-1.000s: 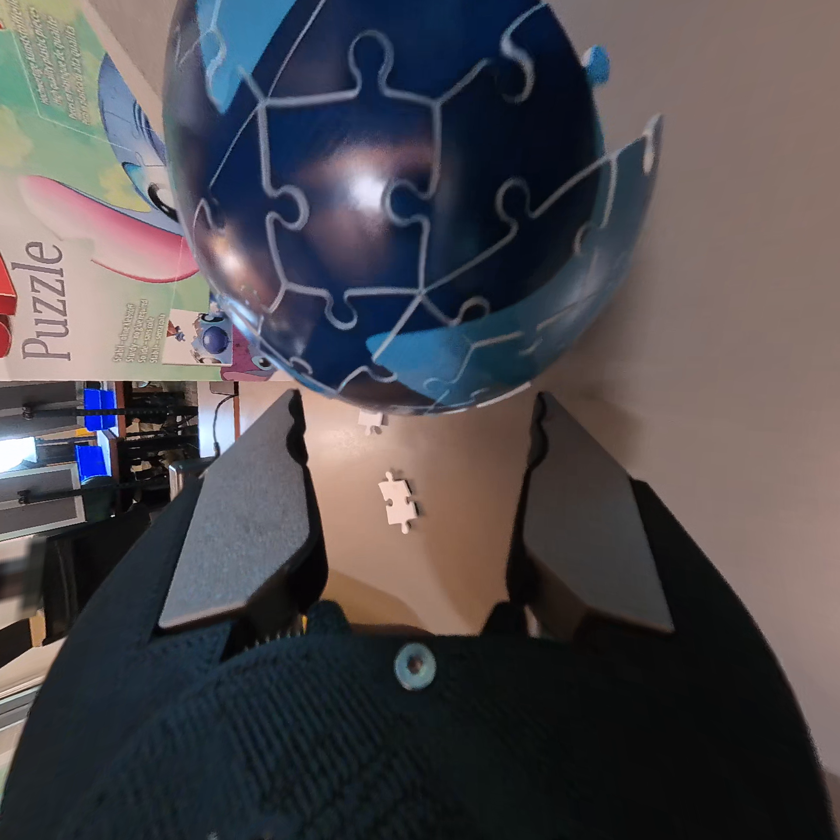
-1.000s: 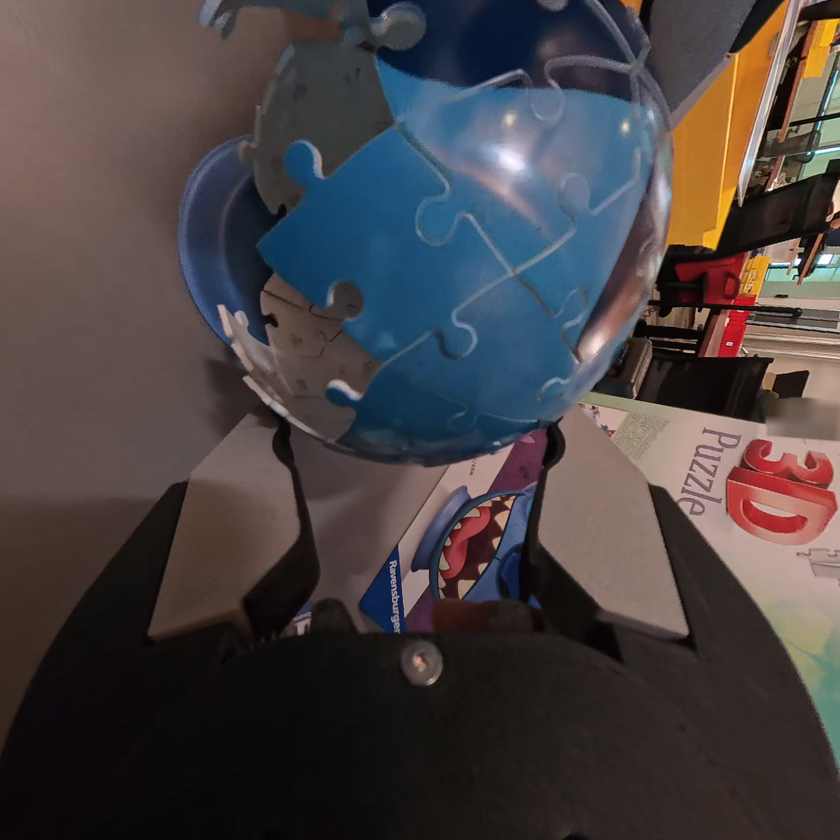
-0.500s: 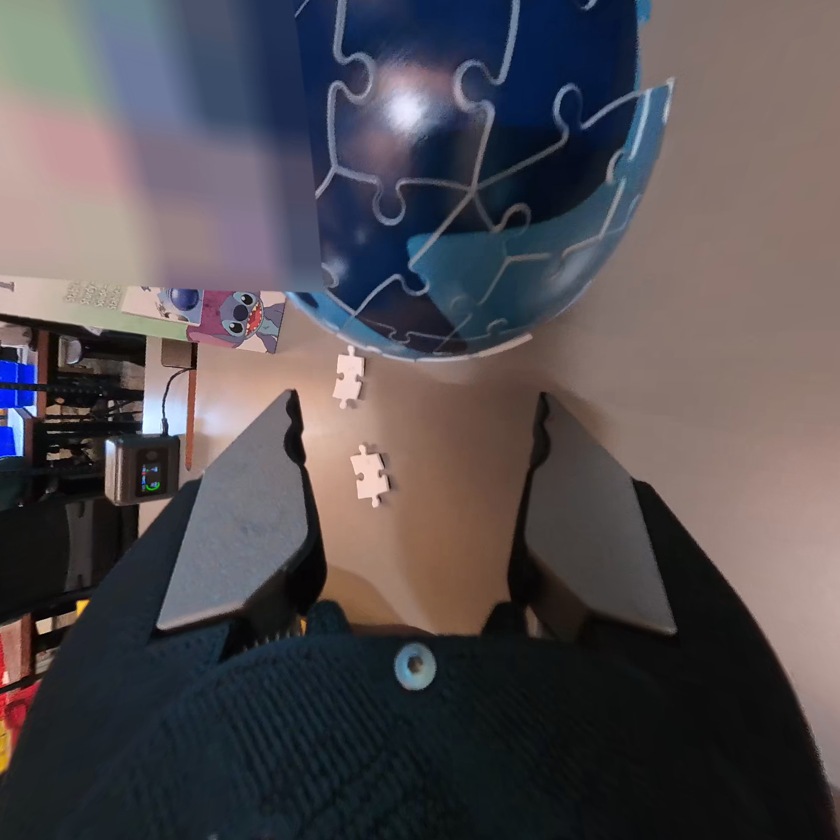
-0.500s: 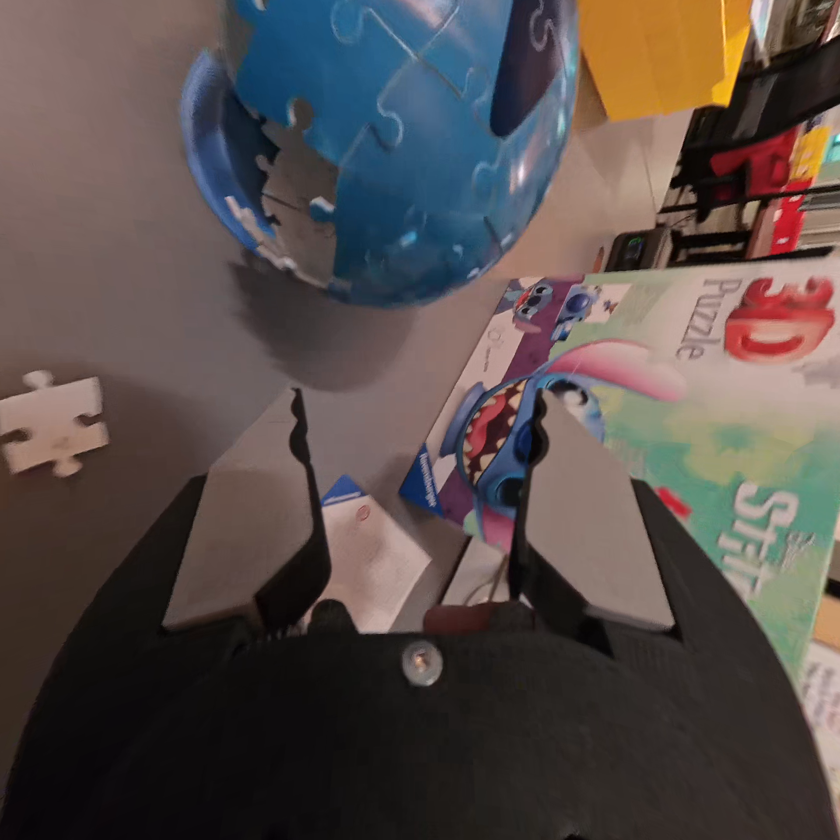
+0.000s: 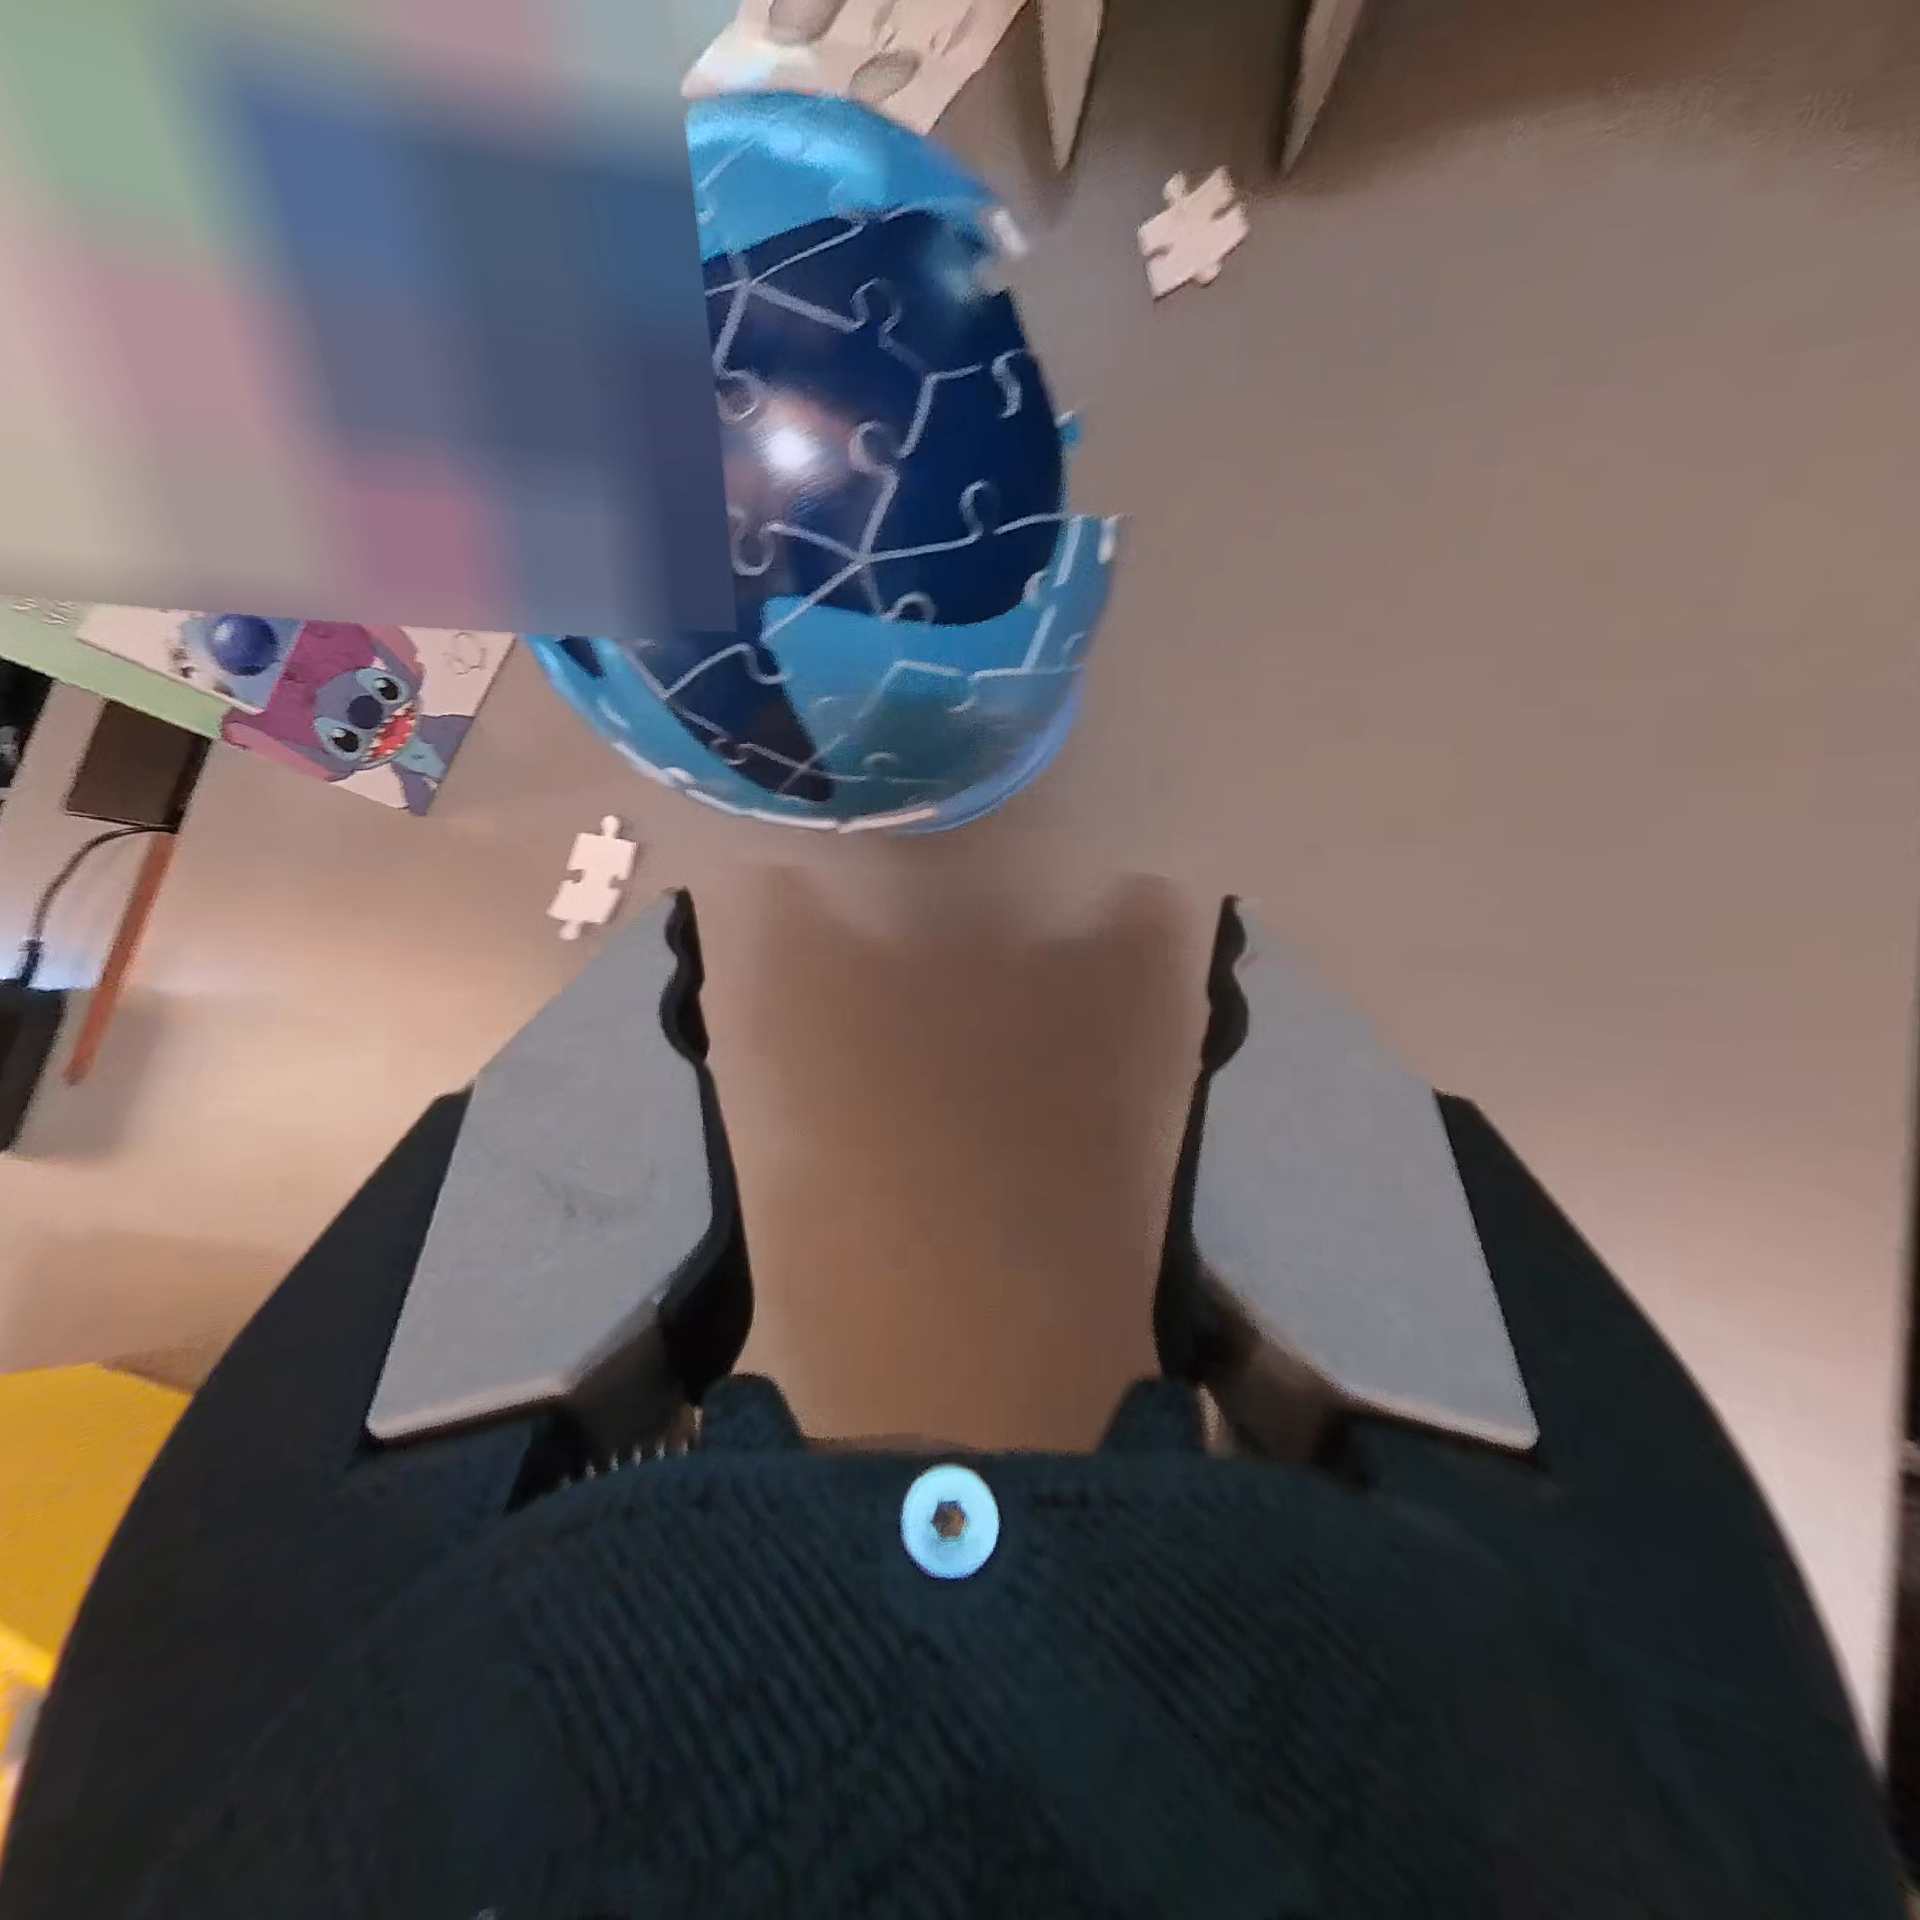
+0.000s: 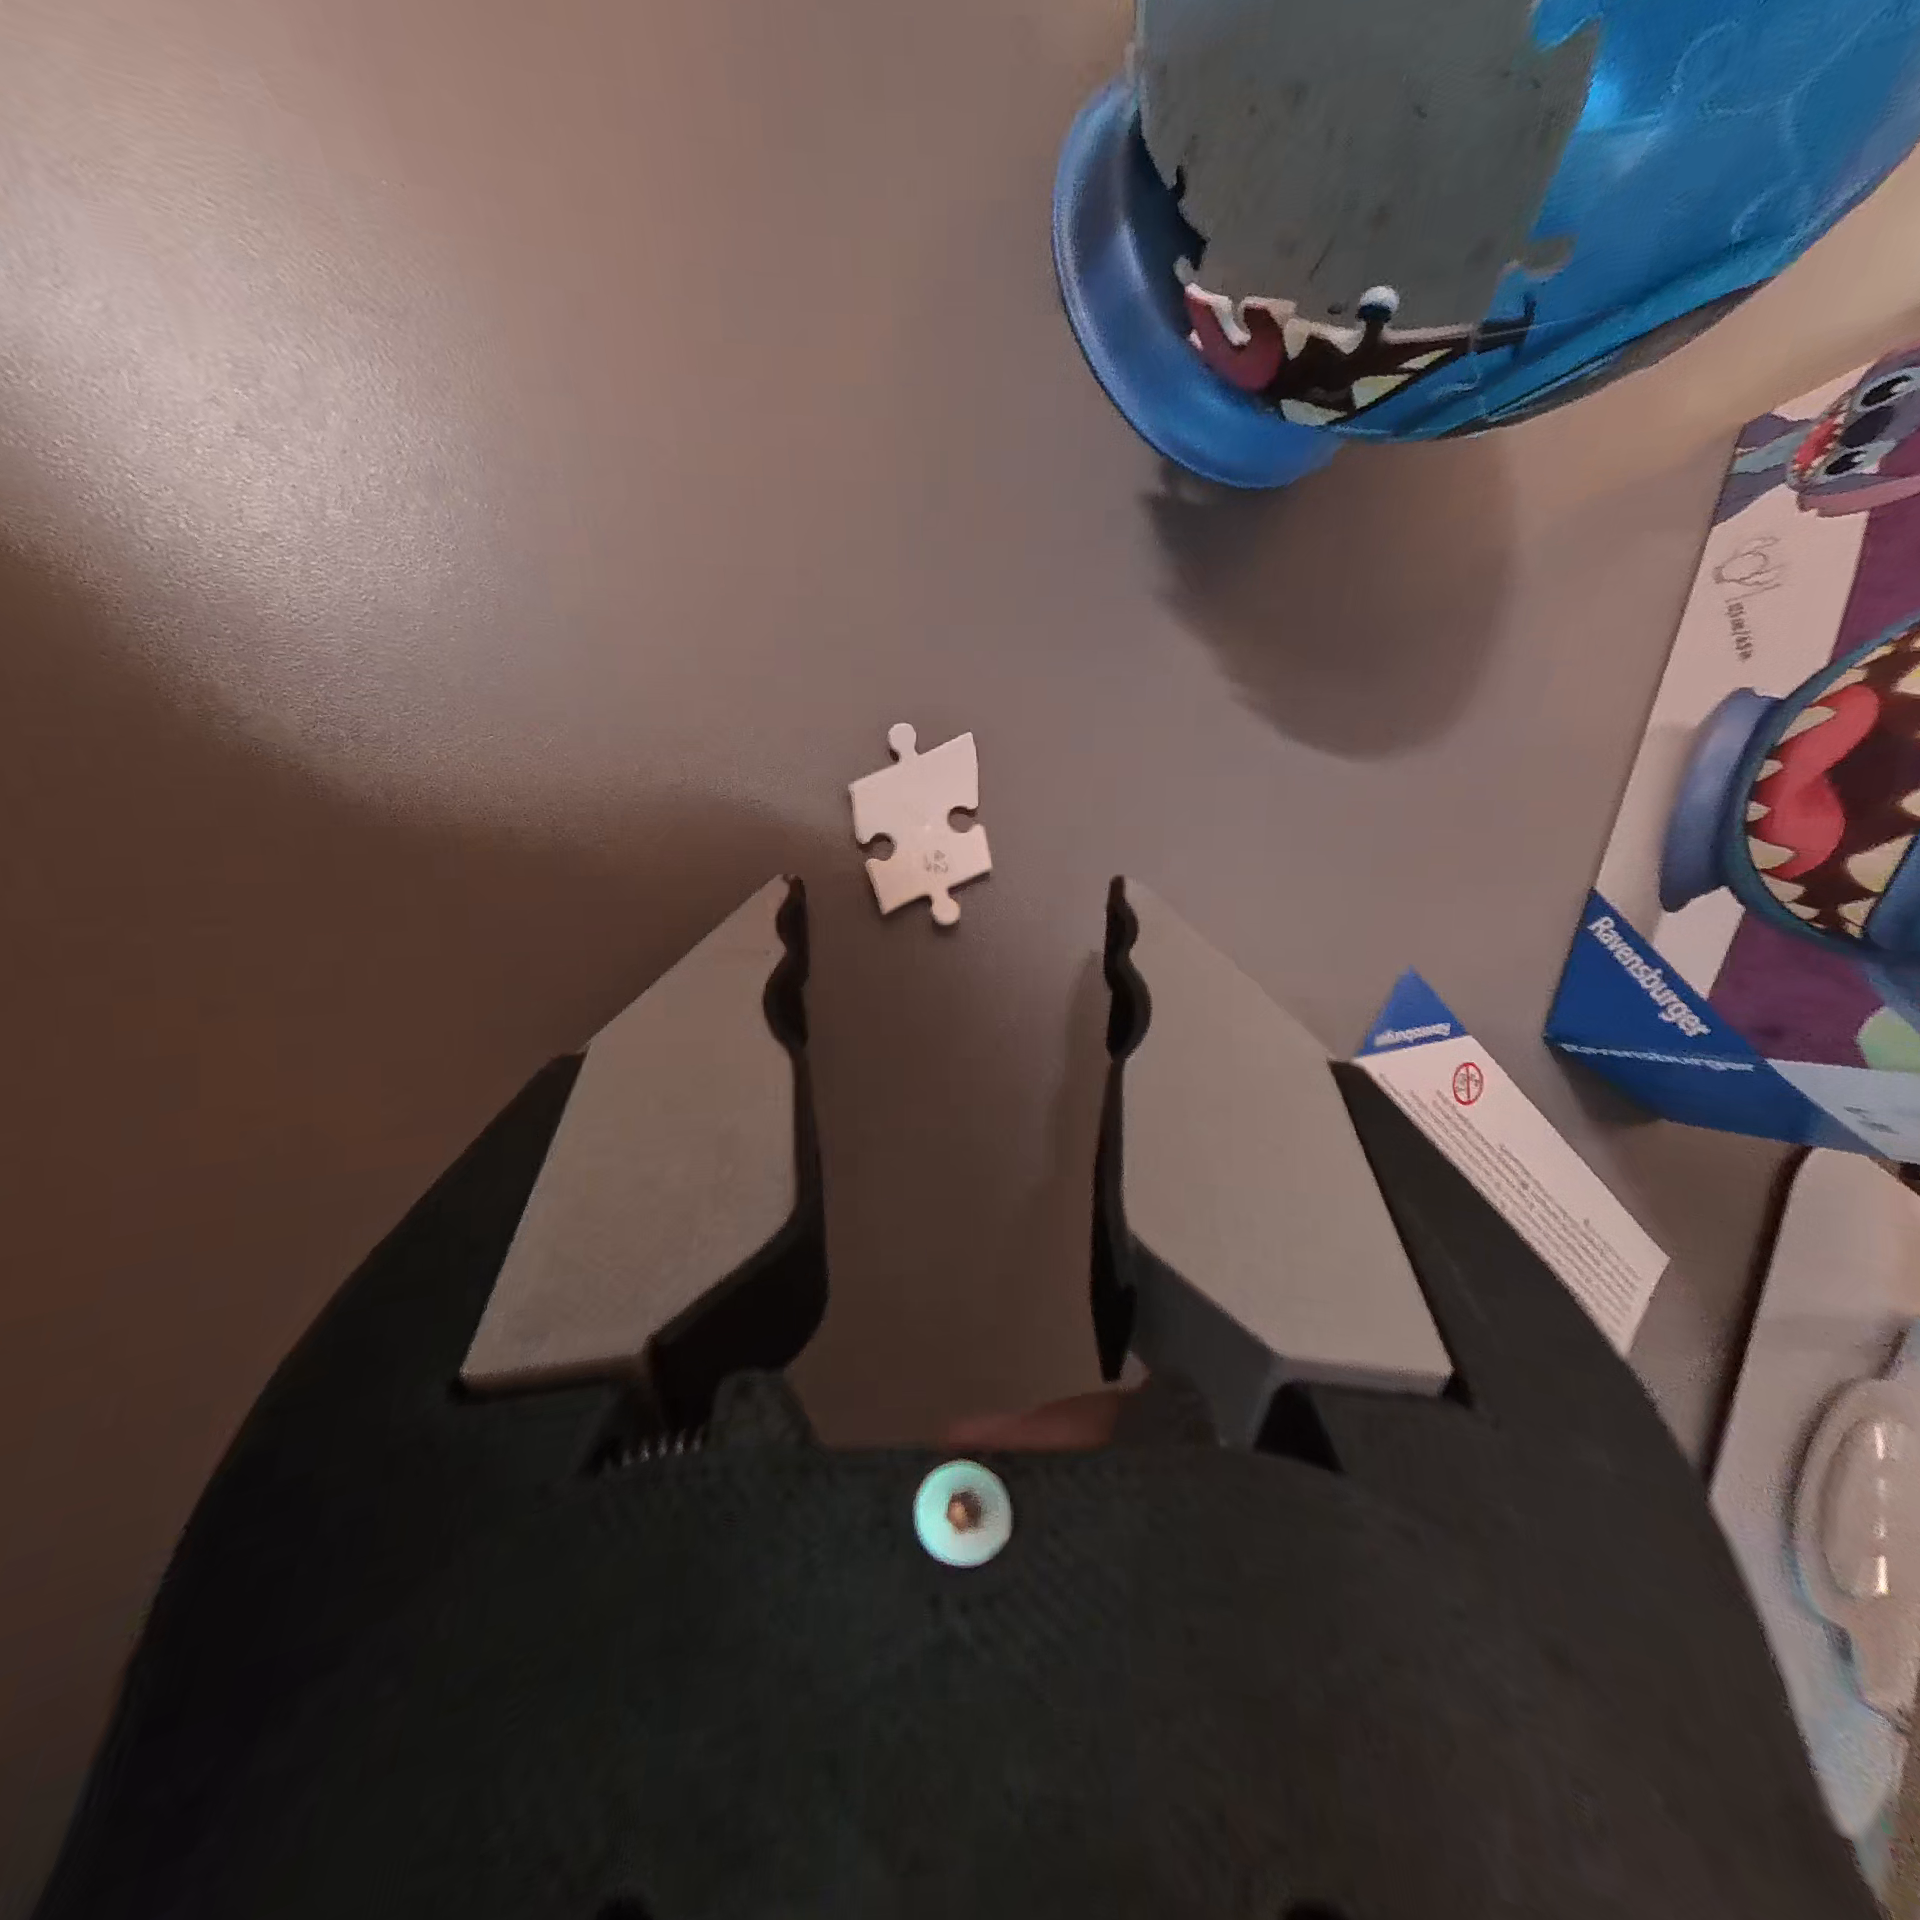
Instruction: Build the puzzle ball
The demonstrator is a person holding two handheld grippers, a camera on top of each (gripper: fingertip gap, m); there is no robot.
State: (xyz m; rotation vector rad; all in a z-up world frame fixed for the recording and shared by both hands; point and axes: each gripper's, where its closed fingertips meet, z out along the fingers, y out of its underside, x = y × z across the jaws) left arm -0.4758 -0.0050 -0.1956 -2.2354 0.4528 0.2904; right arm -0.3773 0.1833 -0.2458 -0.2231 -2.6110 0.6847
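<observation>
The partly built blue puzzle ball (image 5: 894,499) stands on its blue ring stand on the brown table, ahead of my left gripper (image 5: 951,914), which is open and empty and apart from it. A gap in the ball's shell shows its grey inside in the right wrist view (image 6: 1351,156), at the top right. My right gripper (image 6: 954,896) is open and empty, low over the table. A loose white puzzle piece (image 6: 923,826) lies face down just beyond its fingertips. Two more white pieces lie by the ball, one near it (image 5: 592,878) and one farther off (image 5: 1195,234).
The puzzle's picture box (image 6: 1787,790) lies at the right. A white leaflet (image 6: 1507,1153) lies beside it and a clear plastic bag (image 6: 1860,1538) at the right edge. The other gripper's fingers (image 5: 1060,73) show behind the ball. A yellow patch (image 5: 62,1475) shows at lower left. The gap from one gripper's tips to the other's is roughly 25 centimeters.
Both grippers have pulled back from the ball, which now looks smaller and farther off. My right gripper has swung left and down over a loose white piece.
</observation>
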